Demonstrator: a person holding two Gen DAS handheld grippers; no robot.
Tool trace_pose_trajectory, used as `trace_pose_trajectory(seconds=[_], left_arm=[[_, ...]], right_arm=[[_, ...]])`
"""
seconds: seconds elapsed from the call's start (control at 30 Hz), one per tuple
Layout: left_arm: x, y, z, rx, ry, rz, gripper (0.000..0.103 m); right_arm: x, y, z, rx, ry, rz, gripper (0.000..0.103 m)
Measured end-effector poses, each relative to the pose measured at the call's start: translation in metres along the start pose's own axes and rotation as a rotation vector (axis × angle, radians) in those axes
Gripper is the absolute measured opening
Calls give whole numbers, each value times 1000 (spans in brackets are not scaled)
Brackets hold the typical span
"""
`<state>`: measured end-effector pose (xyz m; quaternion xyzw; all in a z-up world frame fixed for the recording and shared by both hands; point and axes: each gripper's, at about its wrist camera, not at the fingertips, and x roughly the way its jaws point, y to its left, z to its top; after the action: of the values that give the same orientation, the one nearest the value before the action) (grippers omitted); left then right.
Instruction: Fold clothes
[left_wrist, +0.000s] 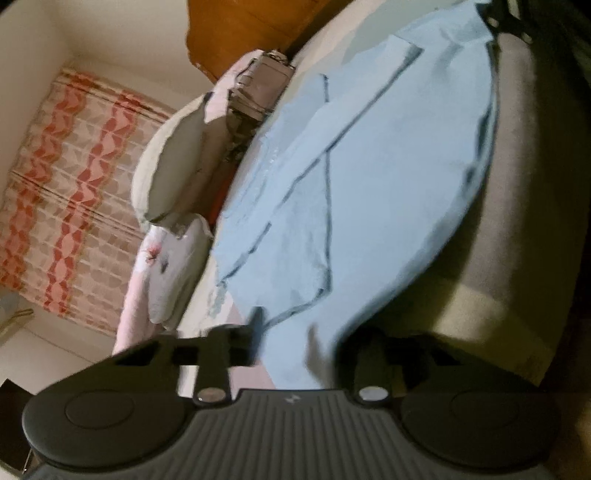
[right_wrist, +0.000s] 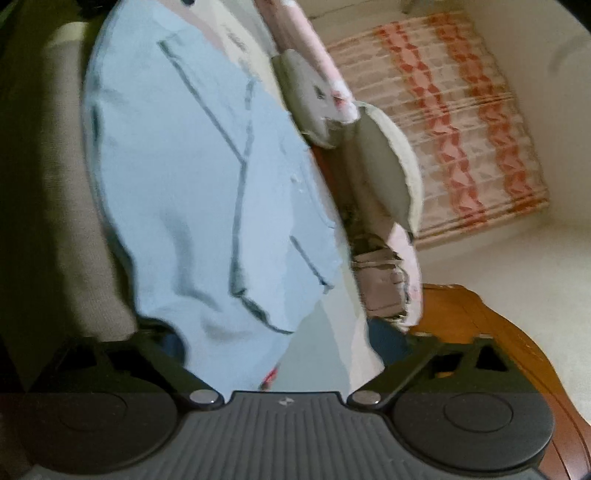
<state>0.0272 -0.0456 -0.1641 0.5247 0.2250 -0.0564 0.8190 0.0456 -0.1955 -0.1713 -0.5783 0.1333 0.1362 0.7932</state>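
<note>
left tool (left_wrist: 314, 332): ribbed black, parted round blue cloth (left_wrist: 369, 166) | right tool (right_wrist: 280, 343): wide apart, cloth between | smooth, dark-seamed

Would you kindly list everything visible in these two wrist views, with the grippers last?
shirt: one, light blue with dark seams, spread on the bed.
bed: one, beige cover, under the shirt.
pillows: at least two, pale, beside the shirt.
folded pile: one, grey-brown, beyond the pillows.
curtain: one, cream with red pattern, on the wall.
wooden headboard: one, orange-brown, at the bed's end.
left gripper: black, open, over the shirt's edge.
right gripper: black, open, over the opposite edge.
</note>
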Motion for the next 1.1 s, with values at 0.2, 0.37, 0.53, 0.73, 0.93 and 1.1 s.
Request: trace_pose_trajectory(seconds=[0.2, 0.37, 0.53, 0.73, 0.93, 1.1], left_arm=[[1, 4, 0, 7, -7, -55, 5], [9, 22, 7, 8, -15, -61, 4], [17, 41, 15, 11, -23, -65, 4], [43, 70, 25, -38, -28, -89, 4], [86, 94, 32, -109, -8, -131, 4], [121, 105, 37, -143, 5, -150, 4]], right_arm=[[-3, -2, -1, 27, -17, 156, 23], [4, -21, 1, 70, -14, 169, 9], [18, -45, 6, 97, -18, 165, 8], [44, -70, 12, 123, -17, 160, 8], [82, -88, 18, 165, 0, 158, 8], [118, -98, 22, 191, 12, 160, 8]])
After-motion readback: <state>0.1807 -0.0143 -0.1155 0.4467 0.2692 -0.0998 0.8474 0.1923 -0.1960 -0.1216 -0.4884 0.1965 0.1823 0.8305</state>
